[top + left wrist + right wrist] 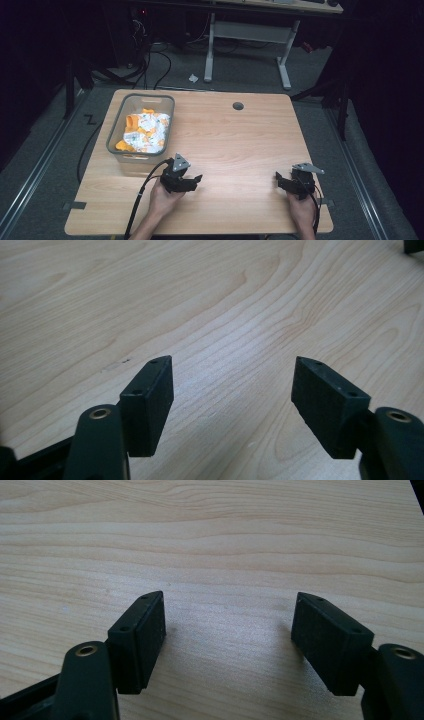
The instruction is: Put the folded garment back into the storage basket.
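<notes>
My left gripper (196, 181) rests low over the light wooden table (235, 145) near its front, a little right of the grey bin. In the left gripper view its two black jaws stand apart, left gripper (232, 390) open over bare wood with nothing between them. My right gripper (279, 179) sits near the table's front right, pointing left. The right gripper view shows the right gripper (229, 625) open too, its pads (142, 640) just above the tabletop, holding nothing.
A grey plastic bin (141, 127) at the table's left holds crumpled orange and white cloth (145, 132). A round cable hole (238, 106) lies near the far edge. Beyond the table stand a white desk frame (247, 45) and floor cables.
</notes>
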The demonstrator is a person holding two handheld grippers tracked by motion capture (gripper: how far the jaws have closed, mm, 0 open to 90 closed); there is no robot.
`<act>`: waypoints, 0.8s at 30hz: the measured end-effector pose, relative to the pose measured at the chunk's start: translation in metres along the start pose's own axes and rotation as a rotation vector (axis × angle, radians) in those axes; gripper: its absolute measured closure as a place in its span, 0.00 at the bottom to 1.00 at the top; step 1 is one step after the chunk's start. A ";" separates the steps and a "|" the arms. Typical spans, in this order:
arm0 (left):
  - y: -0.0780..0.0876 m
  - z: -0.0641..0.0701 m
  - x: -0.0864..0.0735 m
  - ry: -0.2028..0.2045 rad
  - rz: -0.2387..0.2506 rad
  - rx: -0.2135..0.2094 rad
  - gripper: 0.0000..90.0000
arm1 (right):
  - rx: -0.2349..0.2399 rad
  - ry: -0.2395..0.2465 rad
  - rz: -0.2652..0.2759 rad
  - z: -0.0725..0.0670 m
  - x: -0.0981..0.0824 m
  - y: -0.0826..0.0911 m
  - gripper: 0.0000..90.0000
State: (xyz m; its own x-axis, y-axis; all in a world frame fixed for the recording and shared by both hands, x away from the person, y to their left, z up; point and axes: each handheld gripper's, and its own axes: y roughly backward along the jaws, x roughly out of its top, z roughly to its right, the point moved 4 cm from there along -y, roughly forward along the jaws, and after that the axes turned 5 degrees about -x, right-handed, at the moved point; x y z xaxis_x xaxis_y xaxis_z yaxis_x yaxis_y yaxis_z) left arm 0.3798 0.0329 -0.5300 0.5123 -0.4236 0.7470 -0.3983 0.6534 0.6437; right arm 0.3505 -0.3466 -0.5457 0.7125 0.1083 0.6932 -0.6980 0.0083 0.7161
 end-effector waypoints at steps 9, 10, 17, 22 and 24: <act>-0.013 -0.005 -0.008 0.005 -0.034 0.048 0.39 | -0.001 -0.001 -0.003 0.000 0.000 0.000 0.34; -0.014 -0.006 -0.009 0.007 -0.039 0.052 0.39 | -0.001 -0.002 -0.003 0.000 0.000 0.000 0.34; -0.013 -0.008 -0.016 0.051 -0.006 0.089 0.39 | 0.000 -0.002 -0.001 0.000 0.000 0.000 0.34; -0.014 -0.006 -0.017 0.029 -0.025 0.130 0.37 | 0.001 -0.003 -0.002 0.000 -0.001 0.001 0.34; -0.013 -0.007 -0.017 0.040 -0.023 0.139 0.36 | 0.001 -0.003 -0.002 0.000 -0.001 0.001 0.34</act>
State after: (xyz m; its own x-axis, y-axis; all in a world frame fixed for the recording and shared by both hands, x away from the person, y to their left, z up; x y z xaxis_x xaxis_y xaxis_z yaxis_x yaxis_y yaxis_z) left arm 0.3815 0.0355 -0.5525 0.5513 -0.4108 0.7262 -0.4862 0.5491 0.6798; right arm 0.3496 -0.3463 -0.5456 0.7143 0.1048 0.6920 -0.6964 0.0077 0.7176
